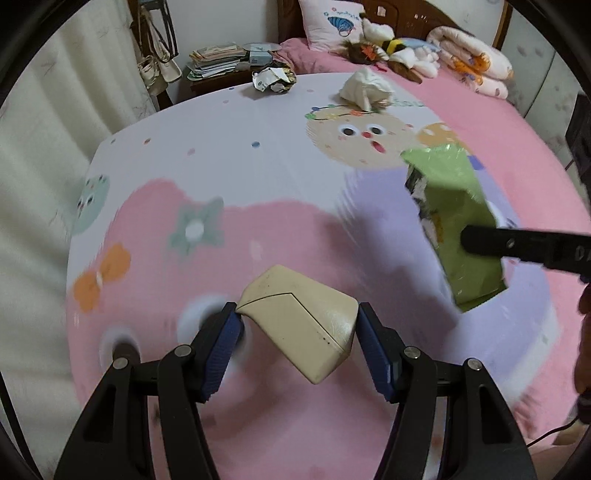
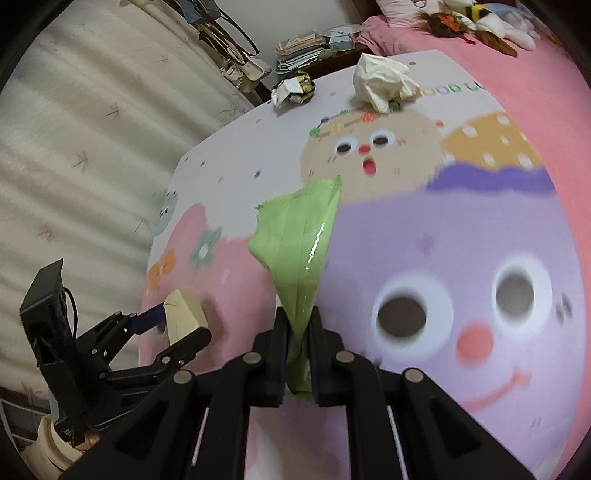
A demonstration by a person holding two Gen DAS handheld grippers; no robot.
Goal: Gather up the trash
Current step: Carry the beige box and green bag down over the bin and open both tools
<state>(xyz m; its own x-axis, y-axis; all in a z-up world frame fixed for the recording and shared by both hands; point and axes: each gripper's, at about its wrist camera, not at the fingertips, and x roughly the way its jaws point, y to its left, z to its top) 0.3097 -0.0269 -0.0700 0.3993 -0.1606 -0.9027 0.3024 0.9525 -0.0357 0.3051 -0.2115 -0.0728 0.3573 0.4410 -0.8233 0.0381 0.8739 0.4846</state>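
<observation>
- Green wrapper (image 2: 295, 251) is pinched in my right gripper (image 2: 298, 354), fingers nearly closed on it, above the bed (image 1: 498, 122).
- My left gripper (image 1: 297, 332) clamps a beige carton (image 1: 303, 317).
- Crumpled tissue (image 1: 365, 90) and a crushed wrapper (image 1: 273, 79) lie farther up the bed.

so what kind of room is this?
Most likely a bedroom: a bed with a cartoon-print sheet, a pillow and rolled quilt by the headboard, and a cluttered nightstand beside it.
</observation>
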